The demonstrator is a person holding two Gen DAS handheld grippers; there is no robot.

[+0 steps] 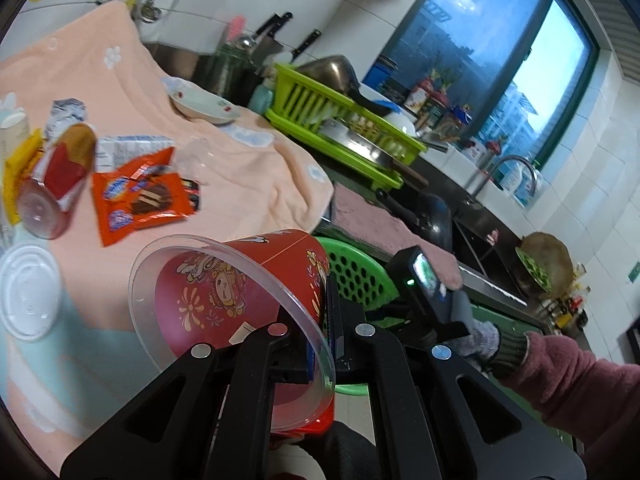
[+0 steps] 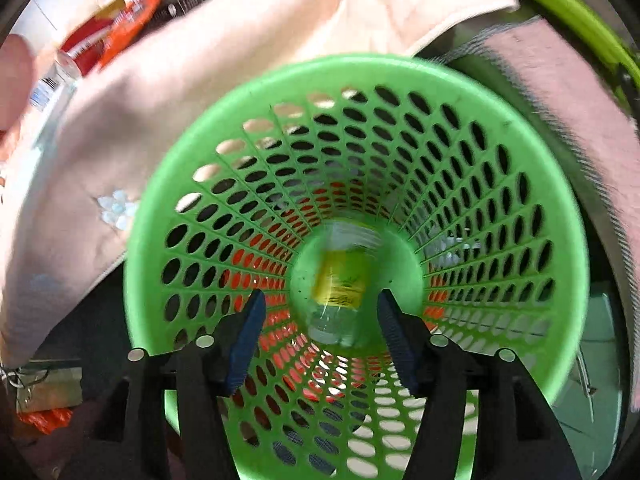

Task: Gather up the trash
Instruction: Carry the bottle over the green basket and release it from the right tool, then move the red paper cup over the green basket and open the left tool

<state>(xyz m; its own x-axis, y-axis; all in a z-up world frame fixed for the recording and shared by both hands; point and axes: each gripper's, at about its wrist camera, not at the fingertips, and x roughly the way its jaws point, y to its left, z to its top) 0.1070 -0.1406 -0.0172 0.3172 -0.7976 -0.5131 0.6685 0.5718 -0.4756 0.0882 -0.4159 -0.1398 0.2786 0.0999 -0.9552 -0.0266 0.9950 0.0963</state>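
**Over the green basket: one piece dropped, one cup carried in**

Over the mouth of the green basket, the right gripper is pointed steeply down with its fingers apart and nothing between the blue pads. A clear bottle with a yellow label is seen blurred at the basket's bottom, between the pads in line of sight only. The left gripper is clamped shut on the rim and wall of a red printed cup, which is held tilted with its clear rim toward the camera, at the edge of the peach towel and just beside the basket. Further pieces are left on the towel: an orange snack wrapper, a red-labelled tumbler lying on its side, crumpled foil and a white lid. A gloved hand is seen on the right gripper's handle.

Risk is judged as follows. The cup is pinched at one thin wall only, so it may be twisted loose or crushed in transit. Both grippers are crowded at the same opening, so a collision, or a knock tipping the light basket, is possible.
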